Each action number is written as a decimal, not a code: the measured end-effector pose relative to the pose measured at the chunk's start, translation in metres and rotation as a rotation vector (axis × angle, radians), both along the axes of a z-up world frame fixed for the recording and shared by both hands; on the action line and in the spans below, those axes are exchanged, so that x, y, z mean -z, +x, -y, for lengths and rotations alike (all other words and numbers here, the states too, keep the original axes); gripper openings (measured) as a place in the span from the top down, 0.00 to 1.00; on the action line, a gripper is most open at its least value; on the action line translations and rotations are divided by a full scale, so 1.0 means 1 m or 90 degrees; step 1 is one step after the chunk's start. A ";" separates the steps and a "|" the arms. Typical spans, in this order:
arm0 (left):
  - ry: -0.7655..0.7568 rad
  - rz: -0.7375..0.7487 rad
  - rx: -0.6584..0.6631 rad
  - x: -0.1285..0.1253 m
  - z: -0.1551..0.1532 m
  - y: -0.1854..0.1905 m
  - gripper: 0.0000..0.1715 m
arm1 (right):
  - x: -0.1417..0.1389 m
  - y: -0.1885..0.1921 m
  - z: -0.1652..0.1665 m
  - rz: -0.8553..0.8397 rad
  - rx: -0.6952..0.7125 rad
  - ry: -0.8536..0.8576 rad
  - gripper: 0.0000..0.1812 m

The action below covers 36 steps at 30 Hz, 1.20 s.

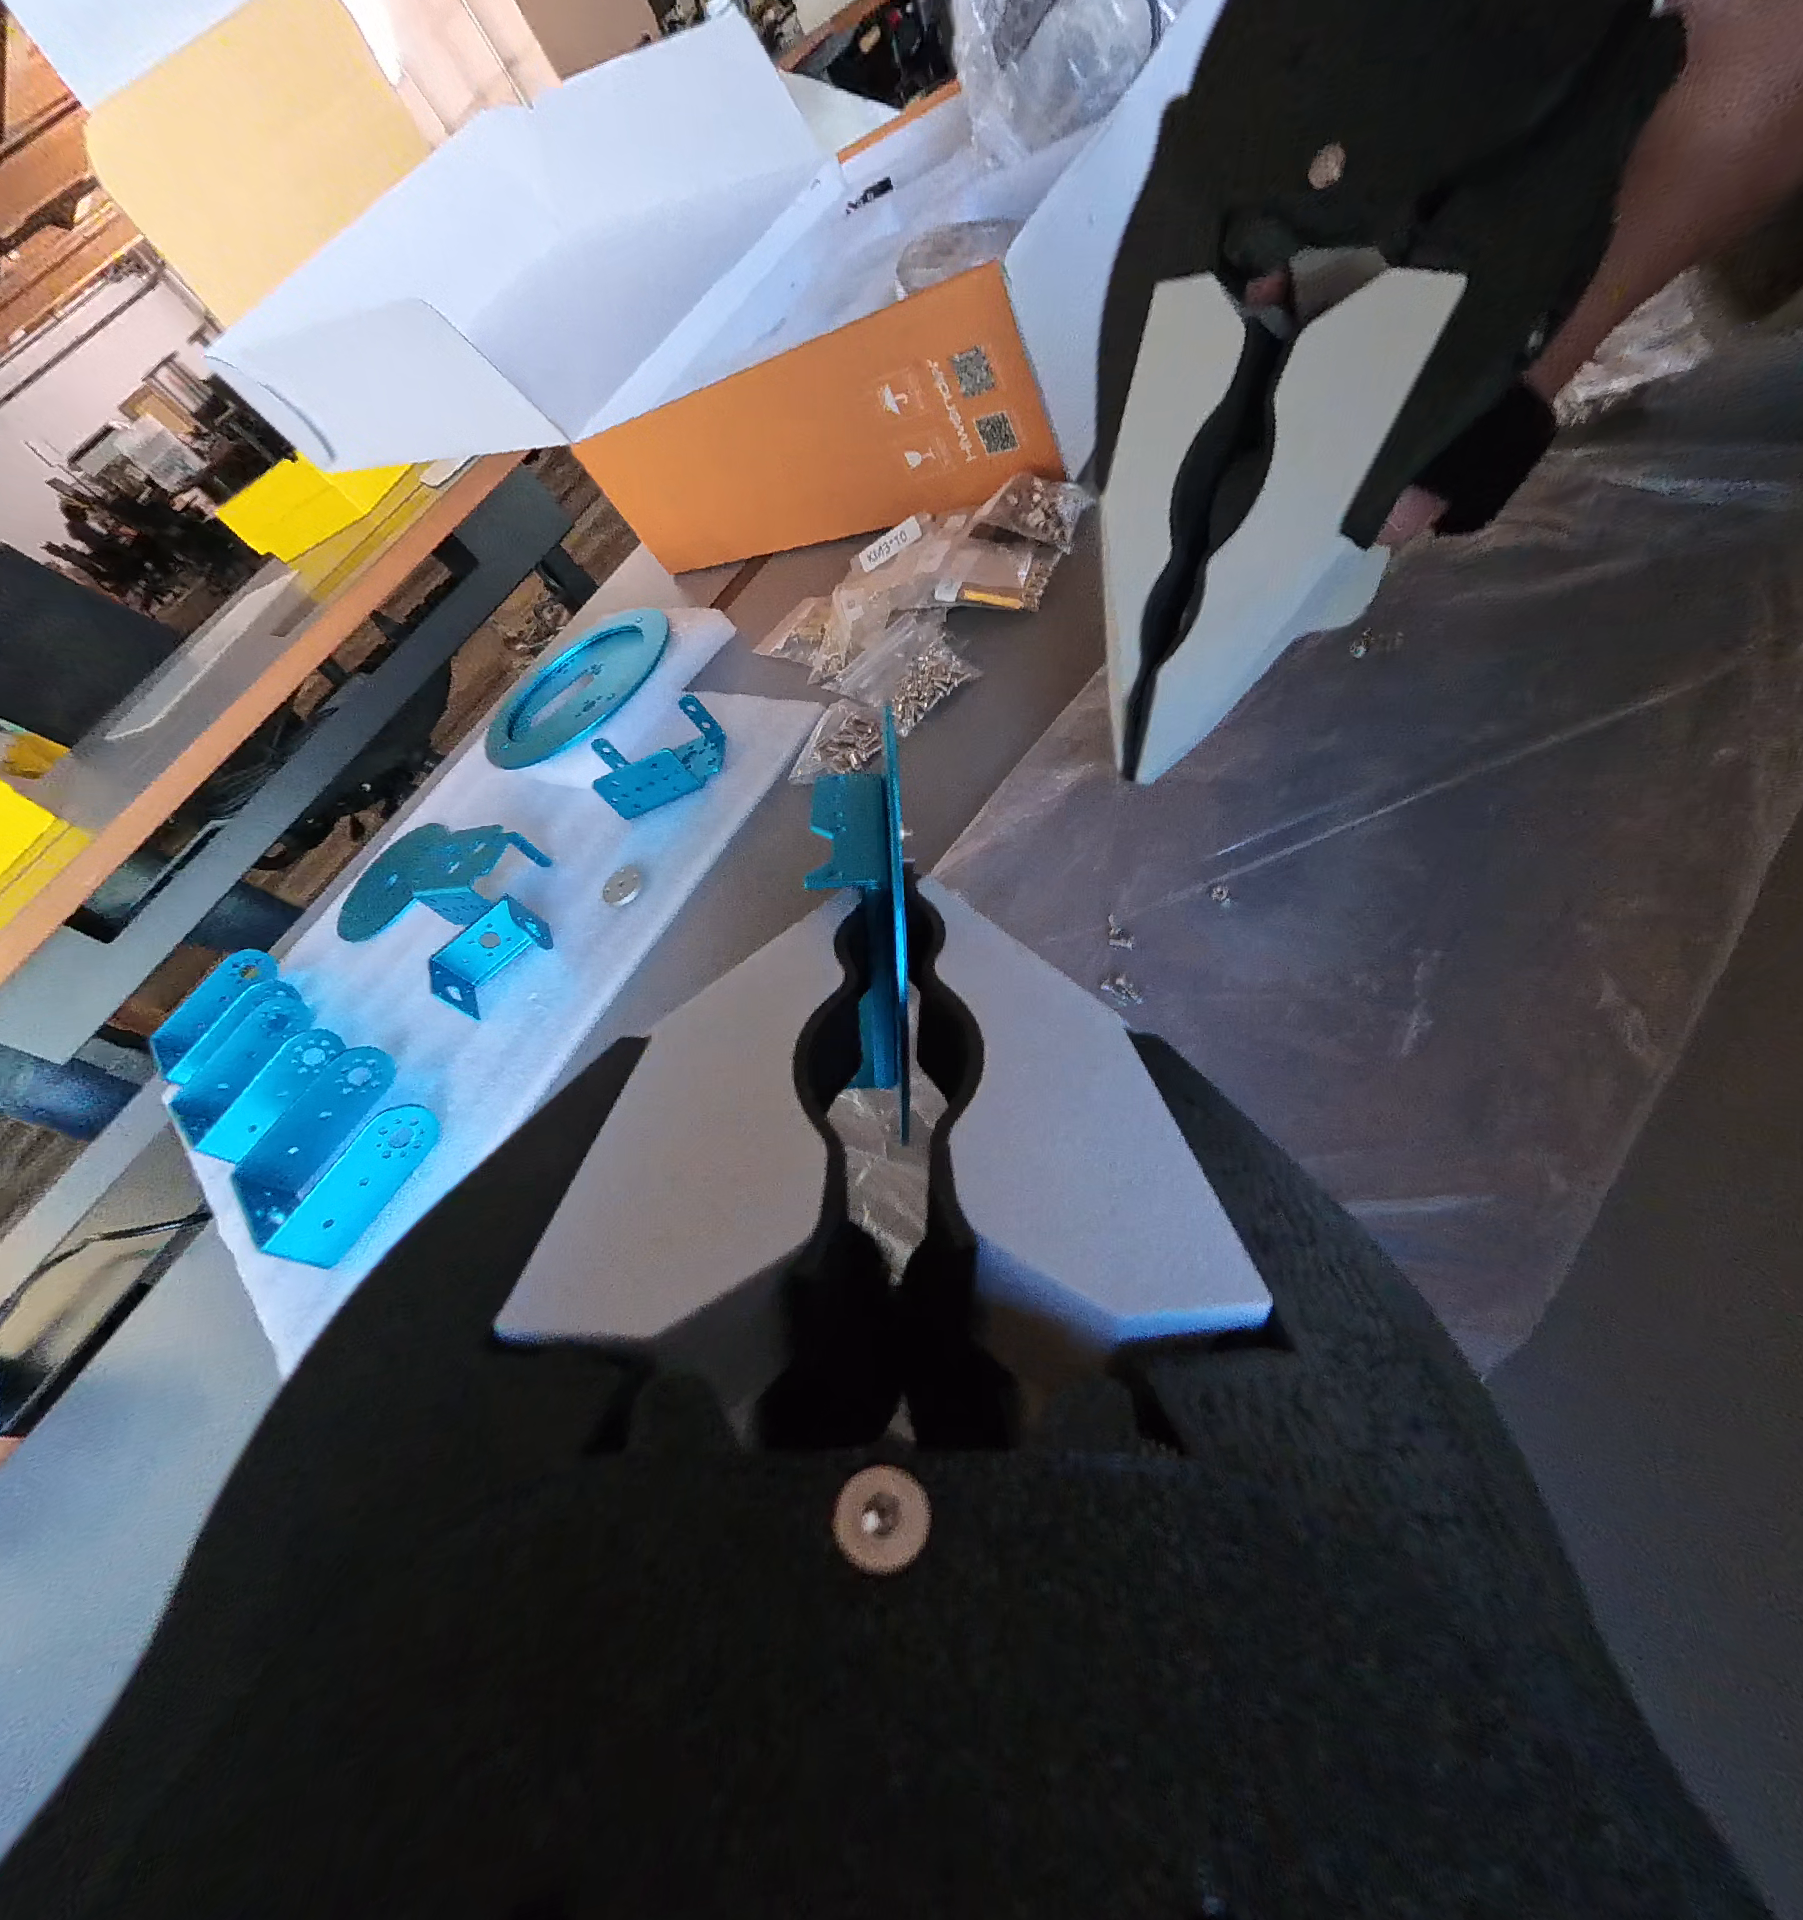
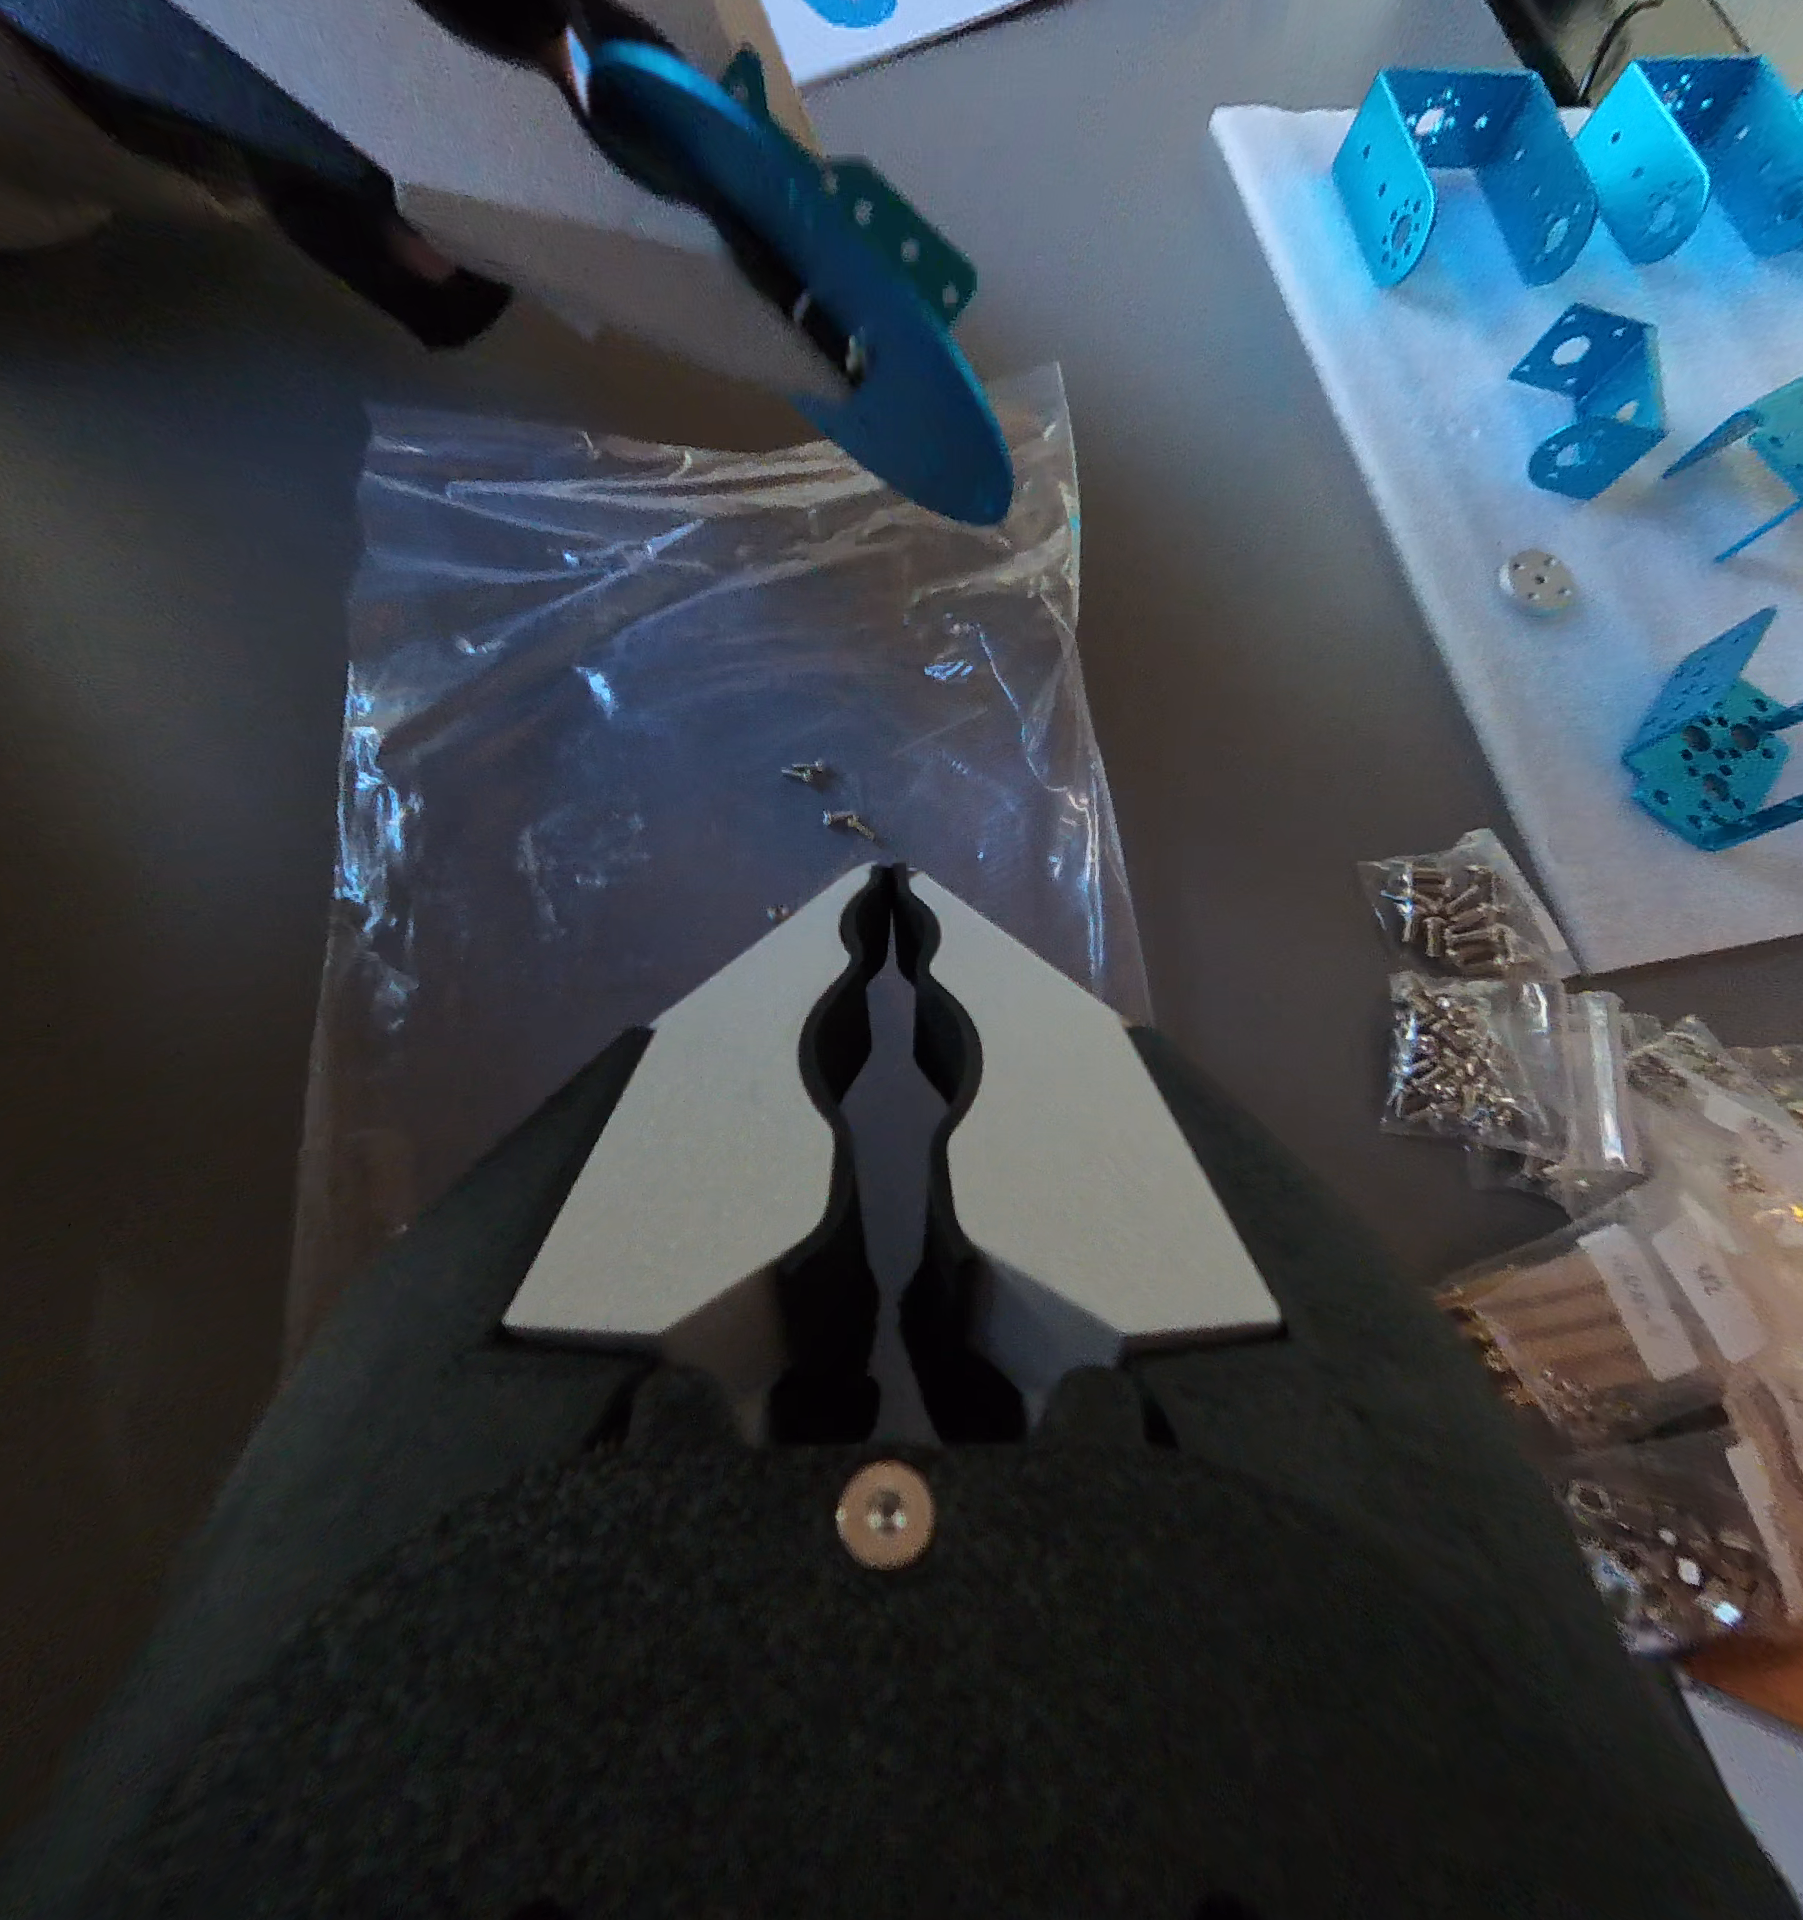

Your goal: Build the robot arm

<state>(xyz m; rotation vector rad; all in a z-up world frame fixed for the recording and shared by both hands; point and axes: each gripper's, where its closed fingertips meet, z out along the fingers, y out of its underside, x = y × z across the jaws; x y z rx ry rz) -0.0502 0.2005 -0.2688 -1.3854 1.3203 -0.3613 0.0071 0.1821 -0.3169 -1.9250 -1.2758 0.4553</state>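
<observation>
My left gripper is shut on a blue metal plate with a small bracket fixed to it, held edge-on above the grey table. In the right wrist view the left gripper and the blue plate show at the top. My right gripper is shut, its tips down on a clear plastic bag lying flat on the table. A few small loose screws lie on the bag just beyond its tips. In the left wrist view the right gripper points down at the bag.
A white foam sheet holds several blue brackets, a blue ring and a small silver disc. Small bags of screws lie beyond it, also in the right wrist view. An orange box and an open white box stand behind. Across from one pair of fingers to the other is roughly 8 centimeters.
</observation>
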 end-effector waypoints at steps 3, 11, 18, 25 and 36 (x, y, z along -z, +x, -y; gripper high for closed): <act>-0.022 0.023 0.002 -0.004 -0.001 -0.001 0.99 | 0.011 -0.002 0.012 0.024 -0.026 -0.041 0.96; 0.003 0.007 0.008 -0.003 0.004 0.002 0.99 | 0.023 -0.014 0.019 0.140 -0.068 -0.030 0.97; -0.008 0.019 0.010 -0.007 0.003 -0.001 0.99 | 0.012 -0.009 0.020 0.243 -0.166 0.003 0.96; -0.012 0.010 0.006 -0.004 0.000 -0.002 0.99 | 0.020 -0.015 0.018 0.319 -0.323 -0.016 0.96; -0.001 -0.009 0.002 0.001 -0.002 -0.004 0.99 | 0.031 -0.013 0.020 0.383 -0.386 -0.032 0.98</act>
